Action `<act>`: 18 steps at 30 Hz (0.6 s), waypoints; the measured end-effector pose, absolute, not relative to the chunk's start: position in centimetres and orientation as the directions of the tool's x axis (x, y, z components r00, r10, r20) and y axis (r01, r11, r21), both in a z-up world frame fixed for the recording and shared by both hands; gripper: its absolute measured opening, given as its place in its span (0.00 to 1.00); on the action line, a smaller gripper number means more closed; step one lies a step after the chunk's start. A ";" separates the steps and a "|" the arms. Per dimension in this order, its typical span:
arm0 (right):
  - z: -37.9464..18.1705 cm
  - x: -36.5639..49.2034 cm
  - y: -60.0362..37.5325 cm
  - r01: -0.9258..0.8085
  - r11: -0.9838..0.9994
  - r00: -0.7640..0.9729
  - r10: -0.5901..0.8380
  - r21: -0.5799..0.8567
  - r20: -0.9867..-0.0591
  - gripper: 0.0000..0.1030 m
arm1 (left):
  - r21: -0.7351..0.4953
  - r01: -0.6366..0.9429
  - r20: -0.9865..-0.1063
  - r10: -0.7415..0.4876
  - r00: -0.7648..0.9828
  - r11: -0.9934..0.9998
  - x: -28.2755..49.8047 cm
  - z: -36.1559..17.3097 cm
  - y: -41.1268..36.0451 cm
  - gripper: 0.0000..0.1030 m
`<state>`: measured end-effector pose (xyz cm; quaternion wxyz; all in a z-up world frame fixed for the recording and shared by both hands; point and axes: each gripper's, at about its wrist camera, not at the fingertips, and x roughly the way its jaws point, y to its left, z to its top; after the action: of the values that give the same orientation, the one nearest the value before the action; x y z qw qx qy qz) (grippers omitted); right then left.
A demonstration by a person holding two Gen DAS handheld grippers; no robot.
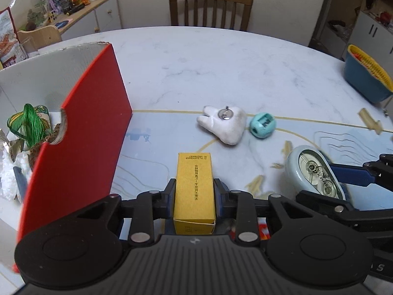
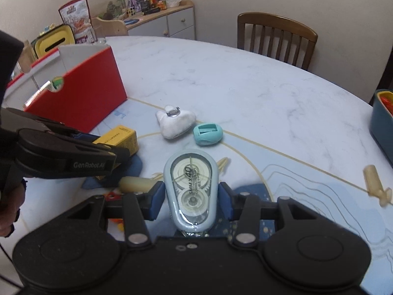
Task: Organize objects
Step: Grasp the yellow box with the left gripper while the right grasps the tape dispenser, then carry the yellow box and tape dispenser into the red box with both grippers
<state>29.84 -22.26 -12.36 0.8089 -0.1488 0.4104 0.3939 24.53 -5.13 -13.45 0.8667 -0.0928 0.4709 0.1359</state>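
My left gripper (image 1: 194, 194) is shut on a small yellow carton (image 1: 194, 186), held above the table just right of the red box (image 1: 81, 142). The carton also shows in the right wrist view (image 2: 120, 139). My right gripper (image 2: 190, 196) is shut on a pale blue correction tape dispenser (image 2: 191, 186), which also shows in the left wrist view (image 1: 316, 172). A white tooth-shaped plush (image 1: 223, 125) and a teal sharpener (image 1: 262, 125) lie on the table ahead. The red box holds a green wire coil (image 1: 30, 123) and other small items.
A blue and yellow tub (image 1: 366, 76) stands at the right table edge. A cream plastic piece (image 2: 375, 182) lies at the right. A wooden chair (image 1: 211, 9) stands behind the table. A cluttered sideboard (image 2: 157, 17) is at the back left.
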 end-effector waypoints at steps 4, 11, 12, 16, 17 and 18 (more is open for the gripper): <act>-10.2 28.2 -23.0 -0.743 0.663 0.373 0.523 0.091 -0.766 0.44 | -0.058 -0.276 -0.835 0.105 0.541 0.959 22.8 -11.6 -5.3 0.29; -6.5 25.4 -23.0 -0.731 0.676 0.401 0.539 0.096 -0.740 0.44 | -0.101 -0.228 -0.807 0.055 0.588 0.968 19.8 -8.0 -4.5 0.29; -6.0 25.0 -22.8 -0.730 0.677 0.405 0.541 0.095 -0.737 0.44 | -0.109 -0.228 -0.804 0.049 0.592 0.968 19.4 -7.6 -4.1 0.29; -4.4 23.4 -21.5 -0.730 0.679 0.421 0.540 0.081 -0.729 0.44 | -0.136 -0.233 -0.794 0.035 0.607 0.963 18.1 -6.1 -2.3 0.29; -4.0 23.0 -21.1 -0.731 0.678 0.423 0.540 0.078 -0.727 0.44 | -0.140 -0.234 -0.791 0.034 0.611 0.962 17.8 -5.7 -1.8 0.29; -3.7 22.6 -20.6 -0.734 0.675 0.424 0.541 0.075 -0.726 0.44 | -0.141 -0.233 -0.788 0.033 0.615 0.962 17.5 -5.4 -1.3 0.29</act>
<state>22.57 -20.63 -3.66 0.8340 -0.1276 0.3770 0.3821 17.49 -1.35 -5.41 0.8911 -0.1154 0.4325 0.0745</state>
